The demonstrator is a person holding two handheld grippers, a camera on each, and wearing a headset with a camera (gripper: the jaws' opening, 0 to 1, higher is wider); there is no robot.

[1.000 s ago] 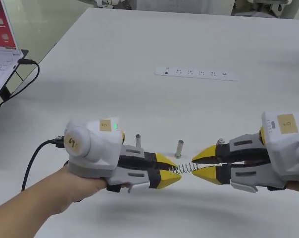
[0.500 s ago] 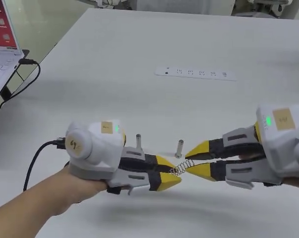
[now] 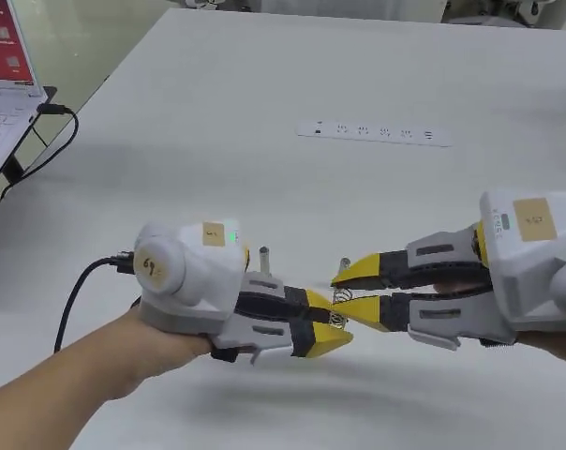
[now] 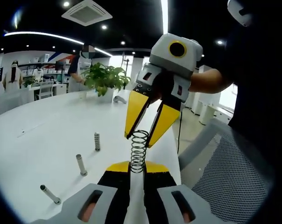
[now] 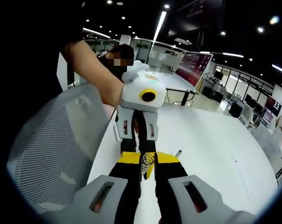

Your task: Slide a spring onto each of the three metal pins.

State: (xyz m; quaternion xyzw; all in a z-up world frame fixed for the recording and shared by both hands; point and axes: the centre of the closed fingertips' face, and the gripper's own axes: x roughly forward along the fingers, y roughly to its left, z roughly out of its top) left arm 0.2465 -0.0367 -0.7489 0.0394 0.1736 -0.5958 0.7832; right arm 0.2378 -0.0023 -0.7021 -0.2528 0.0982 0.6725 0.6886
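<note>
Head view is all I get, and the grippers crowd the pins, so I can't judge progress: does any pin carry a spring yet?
Observer: Yes, one. In the left gripper view the far pin is already loaded; the middle pin and near pin are bare.
Operator: Who has the loose spring?
Observer: The left gripper is shut on one end of the loose spring; the right gripper straddles the other end, fingers apart.

Spring (image 4: 139, 150) in left hand-held gripper (image 4: 137, 167), right hand-held gripper (image 4: 140, 139) astride its top
</note>
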